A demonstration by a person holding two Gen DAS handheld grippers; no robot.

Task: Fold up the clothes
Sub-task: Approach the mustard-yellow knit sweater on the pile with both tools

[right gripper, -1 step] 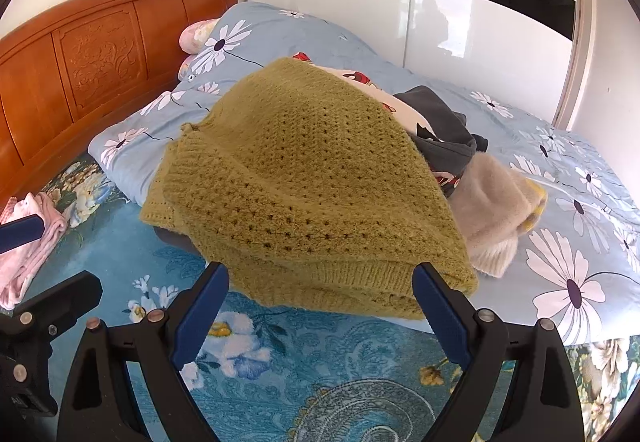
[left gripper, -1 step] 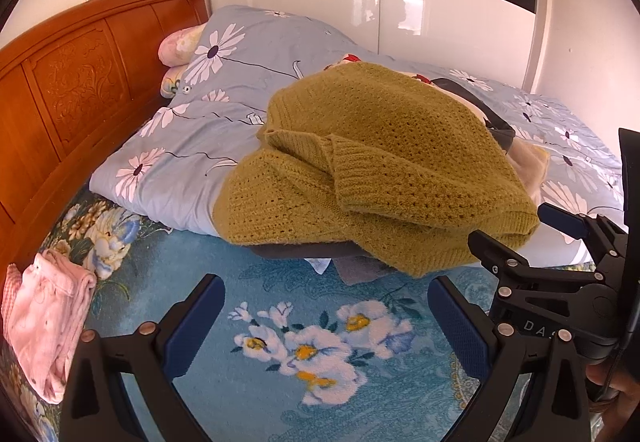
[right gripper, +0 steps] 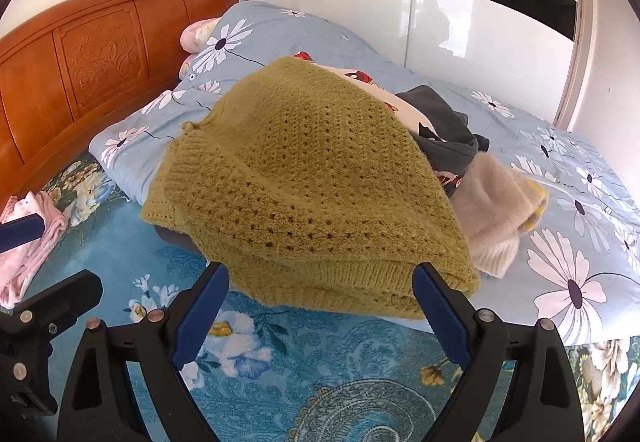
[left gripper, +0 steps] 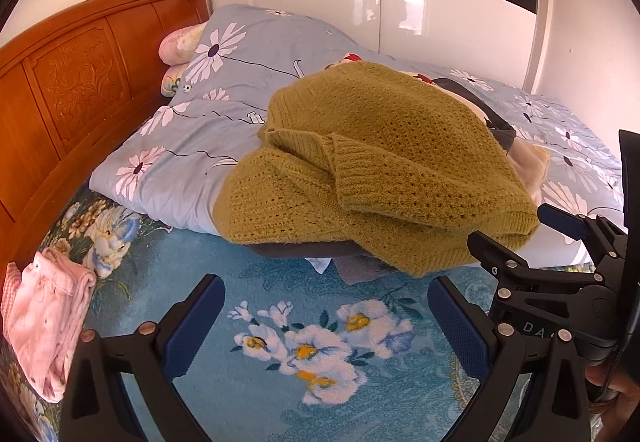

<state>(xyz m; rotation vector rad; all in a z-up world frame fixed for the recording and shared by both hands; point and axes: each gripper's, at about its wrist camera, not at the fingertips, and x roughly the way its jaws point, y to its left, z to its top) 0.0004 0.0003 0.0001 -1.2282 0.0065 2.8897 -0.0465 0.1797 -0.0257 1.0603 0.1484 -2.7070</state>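
An olive-green knitted sweater [left gripper: 384, 170] lies crumpled on top of a heap of clothes on the bed; it also shows in the right wrist view [right gripper: 304, 186]. Under it lie a dark grey garment [right gripper: 444, 130], a cream fuzzy garment [right gripper: 496, 210] and a white printed one [right gripper: 360, 82]. My left gripper [left gripper: 326, 326] is open and empty over the blue floral sheet, just short of the sweater's hem. My right gripper [right gripper: 320, 318] is open and empty, its fingertips at the sweater's near hem. The right gripper also shows at the right edge of the left wrist view [left gripper: 532, 234].
A folded pink garment [left gripper: 44, 326] lies at the left on the blue floral sheet [left gripper: 240, 382]. A light blue daisy duvet [left gripper: 224, 110] is bunched behind the heap. A wooden headboard [left gripper: 72, 82] stands at the left, white wardrobe doors [left gripper: 400, 14] behind.
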